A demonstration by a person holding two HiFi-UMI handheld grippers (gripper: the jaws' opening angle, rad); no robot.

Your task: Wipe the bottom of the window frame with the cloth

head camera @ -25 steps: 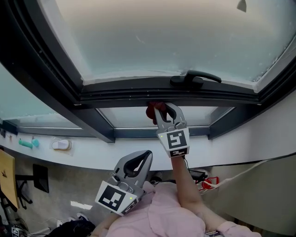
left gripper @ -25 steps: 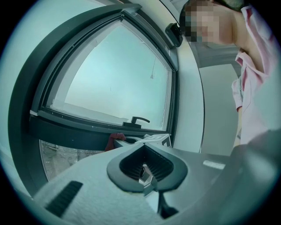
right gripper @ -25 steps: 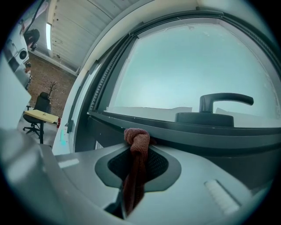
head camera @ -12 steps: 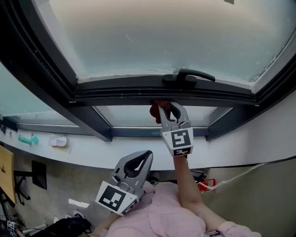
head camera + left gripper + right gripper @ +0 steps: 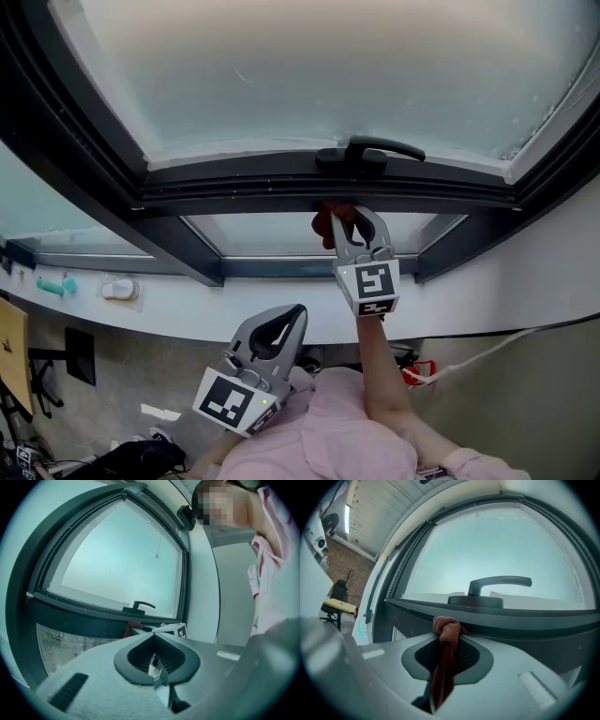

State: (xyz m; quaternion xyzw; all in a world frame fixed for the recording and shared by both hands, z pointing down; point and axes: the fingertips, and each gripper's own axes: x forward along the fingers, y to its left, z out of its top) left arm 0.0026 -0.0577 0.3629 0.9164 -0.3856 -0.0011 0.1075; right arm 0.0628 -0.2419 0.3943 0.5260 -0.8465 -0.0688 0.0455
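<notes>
My right gripper [image 5: 349,212] is raised to the dark bottom rail of the window frame [image 5: 244,194] and is shut on a red cloth [image 5: 324,225]. In the right gripper view the cloth [image 5: 446,634] hangs between the jaws, its knotted end pressed against the rail [image 5: 520,620] just below the window handle [image 5: 499,583]. My left gripper [image 5: 296,313] is held low near my body, shut with nothing in it. The left gripper view looks up past its jaws [image 5: 155,634] at the cloth [image 5: 132,628] and the right gripper's marker cube [image 5: 171,630].
The black handle [image 5: 366,150] juts out over the rail just above the cloth. A frosted pane [image 5: 319,66] fills the frame. A white sill [image 5: 187,300] runs below with small items [image 5: 122,290] on its left. A red cable [image 5: 427,370] lies on the floor.
My right gripper has slid to the right along the bottom rail with the cloth, and now sits under the handle. The left gripper has stayed put.
</notes>
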